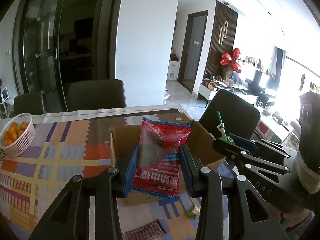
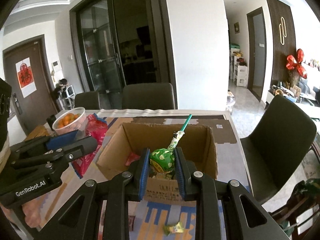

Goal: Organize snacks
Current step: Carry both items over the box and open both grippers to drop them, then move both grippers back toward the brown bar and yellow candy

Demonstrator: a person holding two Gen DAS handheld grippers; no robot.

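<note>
left tongs: closed on a red bag, pads pressing both its sides; the bag stands upright between them, long axis running away from the tongs.
right tongs: closed on the green head of a lollipop; its stick points up and away from the tongs, toward the far wall of the box.
box: open cardboard box on the tabletop, just ahead of and below both tongs.
key relation: both snacks hang over the near part of the box opening; I judge the next move is forward and down, then release. The right tongs look a little nearer the opening.
inside box: one small red packet, near the left wall.
loose on tabletop: one green candy below the right tongs, before the box; one striped packet below the left tongs.
count: two tongs, one box, one bag, one lollipop, one basket of oranges far left.
</note>
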